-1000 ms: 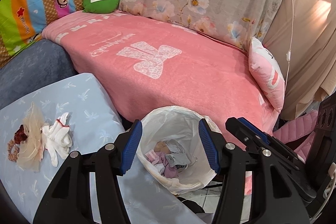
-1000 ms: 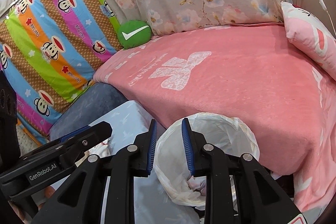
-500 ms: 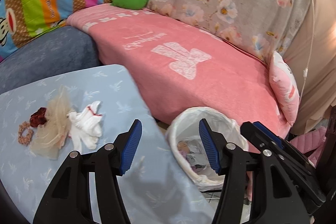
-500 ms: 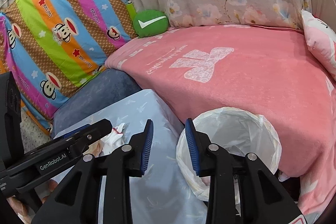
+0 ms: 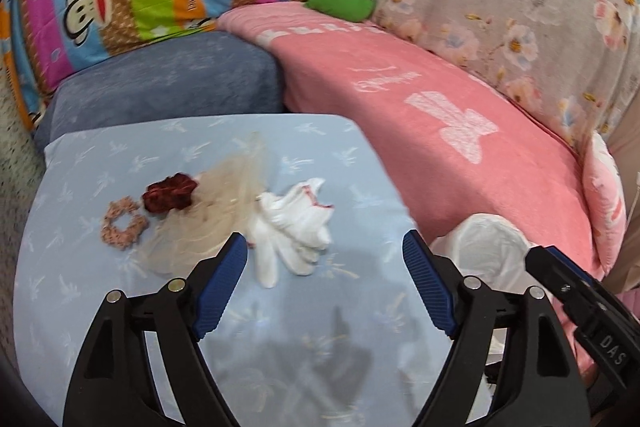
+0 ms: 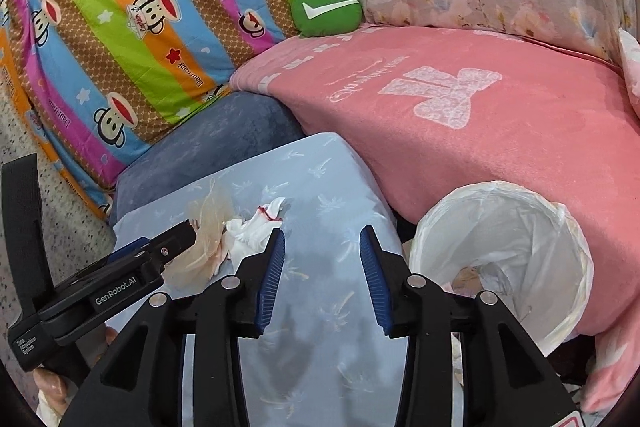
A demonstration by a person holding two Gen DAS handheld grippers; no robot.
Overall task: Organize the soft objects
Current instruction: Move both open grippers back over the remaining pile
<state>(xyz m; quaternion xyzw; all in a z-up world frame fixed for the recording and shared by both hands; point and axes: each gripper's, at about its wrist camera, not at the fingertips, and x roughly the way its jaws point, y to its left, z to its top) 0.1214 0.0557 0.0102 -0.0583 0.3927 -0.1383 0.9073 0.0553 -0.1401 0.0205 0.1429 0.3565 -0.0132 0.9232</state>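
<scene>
Left wrist view was filled by a pale blue cushion (image 5: 120, 163) on which a small heap of soft things lay: a white glove (image 5: 294, 227), a beige tuft (image 5: 224, 211), a dark red scrunchie (image 5: 170, 191) and a pink scrunchie (image 5: 122, 223). A second before, the lined bin (image 5: 486, 247) had been framed between the blue pads; now it was pushed to the right edge, and the heap was brought just beyond the left gripper (image 5: 325, 279). Its jaws were being spread wider, with nothing between them. In the right wrist view the bin (image 6: 560, 227) was likewise shifted right, and the right gripper (image 6: 322, 267) was held over bare cushion near the glove (image 6: 256, 227); its jaws were also being opened, empty, though less widely. The change was read as a finished drop into the bin and a return for the next piece. The glove, nearest the left pads, was judged the likely next pick. Three other items were left on the cushion, so the sorting was judged well short of done.
</scene>
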